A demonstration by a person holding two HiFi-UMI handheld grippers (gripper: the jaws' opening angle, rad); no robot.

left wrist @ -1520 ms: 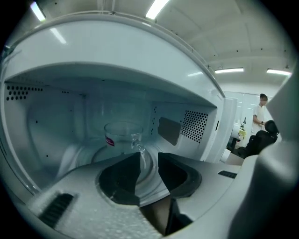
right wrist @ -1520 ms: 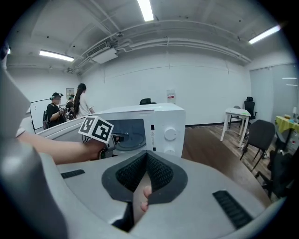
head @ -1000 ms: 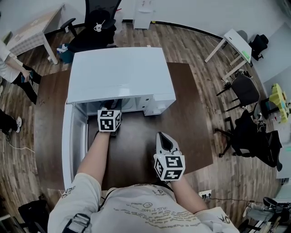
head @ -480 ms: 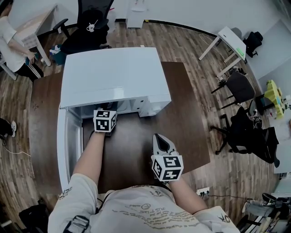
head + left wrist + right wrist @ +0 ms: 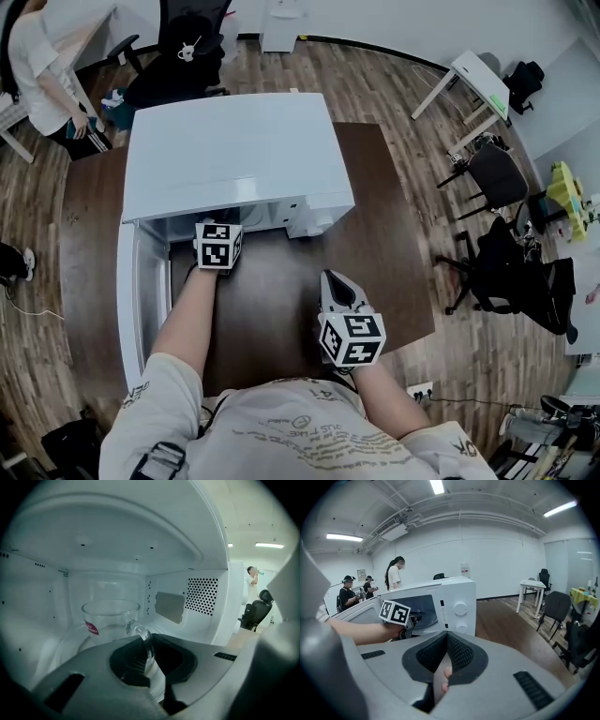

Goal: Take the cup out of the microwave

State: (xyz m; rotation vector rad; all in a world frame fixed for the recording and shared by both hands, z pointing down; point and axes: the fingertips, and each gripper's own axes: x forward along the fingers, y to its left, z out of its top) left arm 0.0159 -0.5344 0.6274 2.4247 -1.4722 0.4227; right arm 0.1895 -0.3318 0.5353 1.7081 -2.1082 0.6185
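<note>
Left gripper (image 5: 146, 656) clamped on the handle (image 5: 141, 633) of the clear glass cup (image 5: 108, 617), judged rigid, slick, fragile; right gripper (image 5: 446, 663) closed, empty.

I take this for an open office or lab — around the microwave (image 5: 234, 155) I see white desks (image 5: 481, 82), office chairs (image 5: 497, 180) and plank floor (image 5: 375, 84), strip lights (image 5: 437, 485) above it.

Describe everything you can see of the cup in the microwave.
The cup is clear glass, wide-mouthed with a thick rim. It has a red label patch on its left side and a looped handle pointing toward the camera. It stands upright on the floor of the white microwave cavity, toward the back left. The left gripper appears to have its jaws closed on the handle.
</note>
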